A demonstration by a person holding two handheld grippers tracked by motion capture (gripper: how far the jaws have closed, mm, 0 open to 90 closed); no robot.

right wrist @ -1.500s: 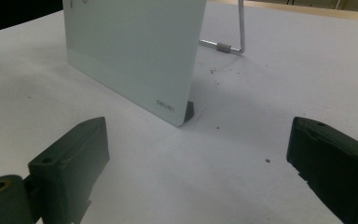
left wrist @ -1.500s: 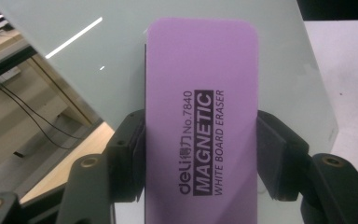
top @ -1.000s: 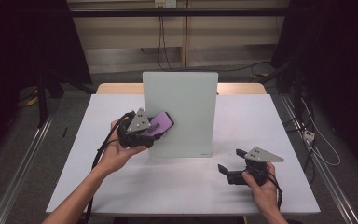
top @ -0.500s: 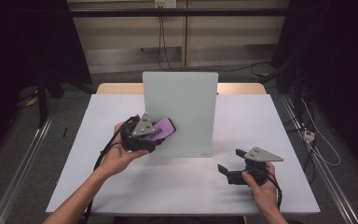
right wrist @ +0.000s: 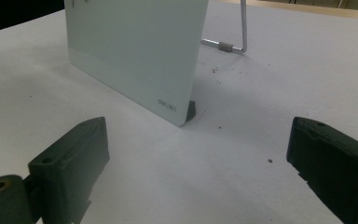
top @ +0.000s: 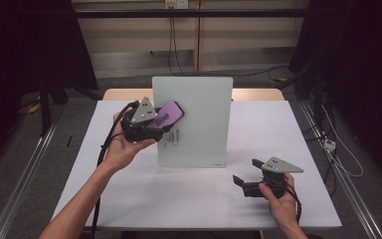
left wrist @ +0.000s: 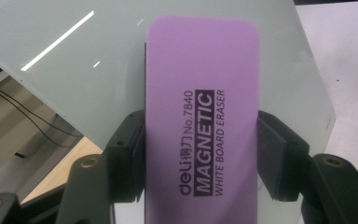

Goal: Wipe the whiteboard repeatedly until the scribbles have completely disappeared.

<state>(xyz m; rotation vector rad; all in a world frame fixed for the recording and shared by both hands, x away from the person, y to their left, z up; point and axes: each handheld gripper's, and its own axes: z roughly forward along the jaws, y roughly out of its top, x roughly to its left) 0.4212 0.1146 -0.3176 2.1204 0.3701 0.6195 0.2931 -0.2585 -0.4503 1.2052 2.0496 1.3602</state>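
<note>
In the high view the left gripper (top: 155, 121), clamped on a purple eraser (top: 168, 114), now sits higher against the whiteboard (top: 194, 124) than it did a moment ago, when the eraser was lower on the board's left part; dark scribbles (top: 172, 138) now show on the board just below the eraser, so the wiping seems not to have cleared them yet and a pass back down looks needed. The eraser lies near the board's left edge, with plenty of bare board to its right and the upper edge not far above, so there is little room for going further up or left. The right gripper (top: 252, 176) rests low over the white table (top: 144, 199), right of the board's front and well apart from it, jaws standing apart with nothing between them, in the same place as before. In the left gripper view the jaws press on both long sides of the eraser (left wrist: 200, 135), whose printed face looks at the camera, and the board (left wrist: 74, 79) fills the space behind it, its slanted edge running down at the right. In the right gripper view the two jaws stand wide apart over bare table (right wrist: 168, 182), with the board's lower corner (right wrist: 172, 109) and its wire stand (right wrist: 233, 46) ahead, and open table all round.
</note>
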